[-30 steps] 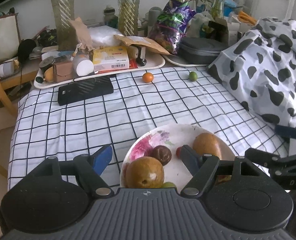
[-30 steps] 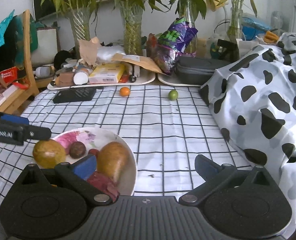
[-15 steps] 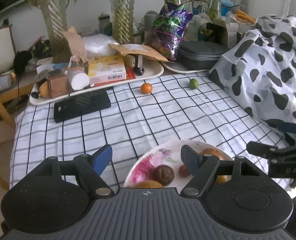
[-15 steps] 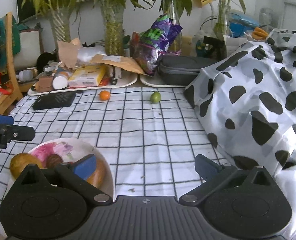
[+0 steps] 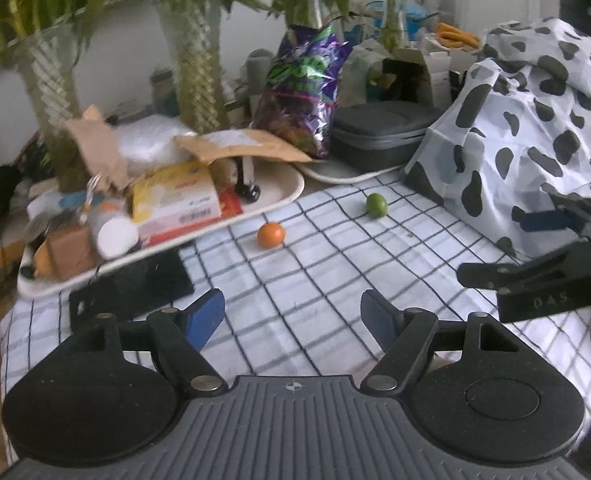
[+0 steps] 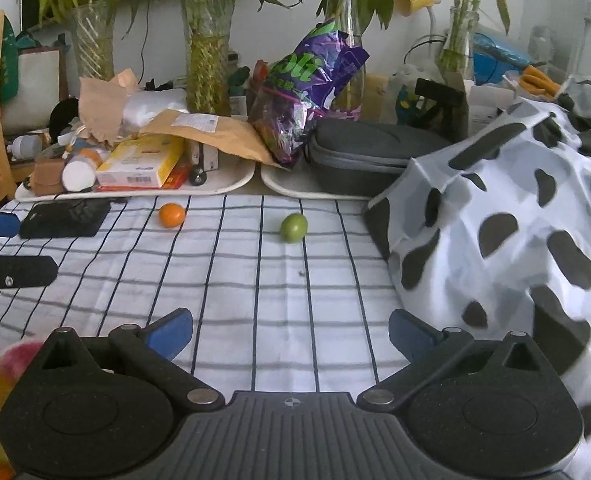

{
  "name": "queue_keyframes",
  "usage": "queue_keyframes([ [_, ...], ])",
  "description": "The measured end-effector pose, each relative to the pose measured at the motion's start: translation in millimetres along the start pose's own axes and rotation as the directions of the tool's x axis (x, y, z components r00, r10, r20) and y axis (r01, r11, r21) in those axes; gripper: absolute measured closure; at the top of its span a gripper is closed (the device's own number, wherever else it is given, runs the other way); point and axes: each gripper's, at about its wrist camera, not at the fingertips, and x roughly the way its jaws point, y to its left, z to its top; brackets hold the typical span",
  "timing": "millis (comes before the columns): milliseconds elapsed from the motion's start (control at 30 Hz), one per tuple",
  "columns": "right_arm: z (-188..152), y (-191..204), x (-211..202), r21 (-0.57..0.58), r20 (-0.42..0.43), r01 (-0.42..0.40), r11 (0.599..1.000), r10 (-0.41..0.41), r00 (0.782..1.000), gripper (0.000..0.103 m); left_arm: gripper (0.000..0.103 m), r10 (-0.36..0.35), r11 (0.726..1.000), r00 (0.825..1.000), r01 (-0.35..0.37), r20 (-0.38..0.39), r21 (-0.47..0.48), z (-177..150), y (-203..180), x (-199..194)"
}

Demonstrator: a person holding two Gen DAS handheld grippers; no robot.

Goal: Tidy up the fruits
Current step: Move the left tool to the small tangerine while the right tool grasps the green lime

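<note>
Resting on checked cloth (image 6: pixel 255 280), round orange fruit (image 6: pixel 172 215), smooth green fruit (image 6: pixel 294 228)

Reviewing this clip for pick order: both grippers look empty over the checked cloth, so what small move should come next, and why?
Probably ease the right gripper forward toward the green fruit. Its jaws stand open with nothing between them, and that fruit lies loose on the checked cloth almost straight ahead. The orange fruit sits nearer the left gripper, also open and empty, so it could follow.

Soft, even daylight; left wrist view motion-blurred, fisheye edges bent, shadows faint.
</note>
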Motion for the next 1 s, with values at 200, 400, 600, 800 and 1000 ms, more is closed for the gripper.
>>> queue_keyframes([
  [200, 18, -4, 34, -0.007, 0.007, -0.004, 1.0, 0.004, 1.0, 0.0, 0.03, -0.014, 0.999, 1.0, 0.013, 0.024, 0.046, 11, 9, 36],
  [400, 34, -5, 62, -0.009, 0.028, -0.062, 0.998, 0.062, 0.998, 0.009, 0.042, -0.031, 0.999, 0.999, 0.031, -0.007, -0.007, 13, 31, 75],
  [600, 47, -5, 91, 0.004, 0.031, -0.082, 0.997, 0.082, 0.996, 0.019, 0.044, -0.019, 1.0, 1.0, 0.019, -0.008, -0.003, 13, 43, 106],
  [800, 52, -9, 121, 0.013, -0.001, -0.073, 0.997, 0.073, 0.997, 0.037, 0.046, -0.042, 0.999, 0.999, 0.042, 0.018, 0.007, 15, 44, 125],
  [1000, 52, -10, 139, 0.013, -0.005, -0.062, 0.998, 0.062, 0.998, 0.045, 0.048, -0.06, 0.998, 0.998, 0.059, 0.035, 0.013, 20, 41, 139],
])
